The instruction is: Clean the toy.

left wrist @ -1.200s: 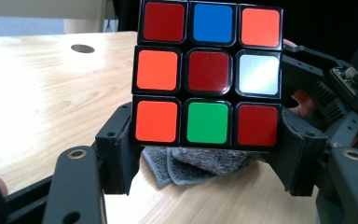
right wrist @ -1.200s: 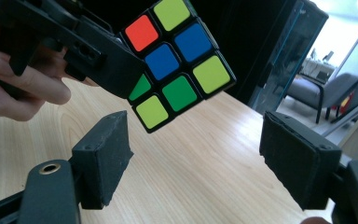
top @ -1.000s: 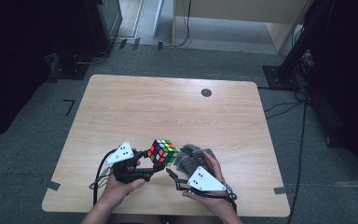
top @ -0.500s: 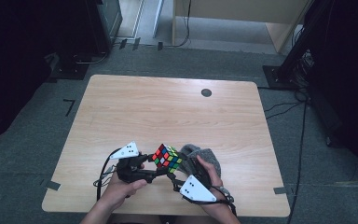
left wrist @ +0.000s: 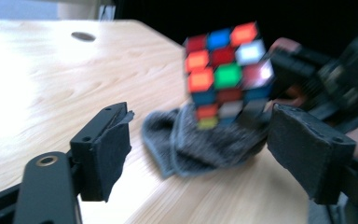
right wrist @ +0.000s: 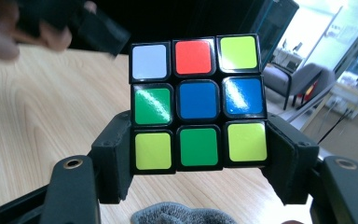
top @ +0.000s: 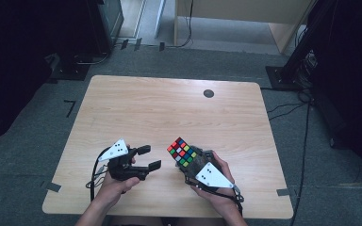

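My right tool grips the puzzle cube between its two jaws, which press on the lowest layer from either side; in the right gripper view the cube faces the camera with a blue centre square, green squares to the left of it and below it, and a red square above. The cube is held clear of the table, above its near edge, a little right of the middle. A grey cloth lies on the table directly beneath the cube, crumpled, near that same edge. My left tool sits just to the left of the cube, apart from it. Its jaws have just been opening; they stand about half apart with nothing between them, and in the left gripper view they frame the cube and cloth farther off.
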